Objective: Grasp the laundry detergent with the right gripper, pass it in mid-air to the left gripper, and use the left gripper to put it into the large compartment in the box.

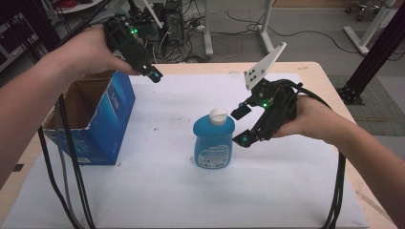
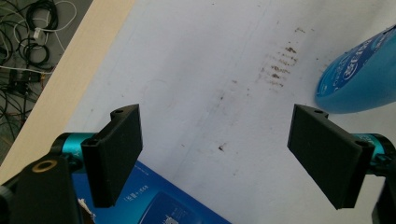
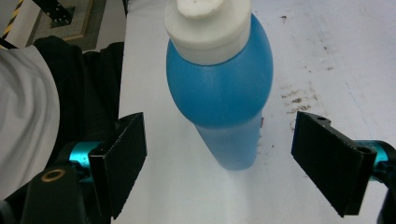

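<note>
Your right tool (image 1: 240, 126) is wide open beside the blue bottle (image 1: 214, 143), which stands right of the box (image 1: 102, 119). Next, close on it. Your left tool (image 1: 154, 74) hangs open above the box.

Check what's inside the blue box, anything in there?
The blue box stands open-topped; the high view shows only bare brown inner walls. Its floor is hidden by the near wall and the person's left forearm, so contents can't be ruled out.

Blue bottle (image 1: 214, 143) upright on white sheet (image 1: 167, 191), right gripper (image 1: 241, 126) jaws apart beside it, blue box (image 1: 102, 119) left
</note>
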`<state>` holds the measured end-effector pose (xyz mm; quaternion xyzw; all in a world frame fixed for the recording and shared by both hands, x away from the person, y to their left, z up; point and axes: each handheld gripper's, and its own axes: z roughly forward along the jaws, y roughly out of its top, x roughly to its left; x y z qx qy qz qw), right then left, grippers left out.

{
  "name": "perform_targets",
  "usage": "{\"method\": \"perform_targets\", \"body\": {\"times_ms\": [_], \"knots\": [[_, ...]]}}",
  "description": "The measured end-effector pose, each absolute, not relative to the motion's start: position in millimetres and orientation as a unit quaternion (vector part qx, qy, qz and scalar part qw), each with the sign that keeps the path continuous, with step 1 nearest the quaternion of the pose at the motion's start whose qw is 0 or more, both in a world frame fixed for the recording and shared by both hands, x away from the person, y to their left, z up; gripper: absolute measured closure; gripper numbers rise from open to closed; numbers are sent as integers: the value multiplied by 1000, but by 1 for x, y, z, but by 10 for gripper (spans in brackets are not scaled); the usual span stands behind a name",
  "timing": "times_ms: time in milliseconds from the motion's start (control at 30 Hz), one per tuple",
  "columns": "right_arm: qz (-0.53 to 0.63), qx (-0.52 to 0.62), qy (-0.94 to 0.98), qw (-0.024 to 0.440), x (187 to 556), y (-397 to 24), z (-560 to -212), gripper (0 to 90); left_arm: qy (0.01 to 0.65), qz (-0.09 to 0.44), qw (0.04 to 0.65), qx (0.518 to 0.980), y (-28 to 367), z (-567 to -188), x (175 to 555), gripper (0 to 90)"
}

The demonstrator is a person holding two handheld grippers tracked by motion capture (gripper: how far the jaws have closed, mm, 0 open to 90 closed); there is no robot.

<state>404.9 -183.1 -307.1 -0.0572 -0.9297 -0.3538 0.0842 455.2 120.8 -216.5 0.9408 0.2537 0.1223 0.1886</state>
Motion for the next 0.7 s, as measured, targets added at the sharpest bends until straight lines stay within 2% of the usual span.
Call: {"method": "perform_targets", "body": {"times_ms": [700], "knots": [[-358, -37, -929, 89, 405, -157, -331, 178, 249, 117, 192, 942, 119, -216, 454, 181]]}}
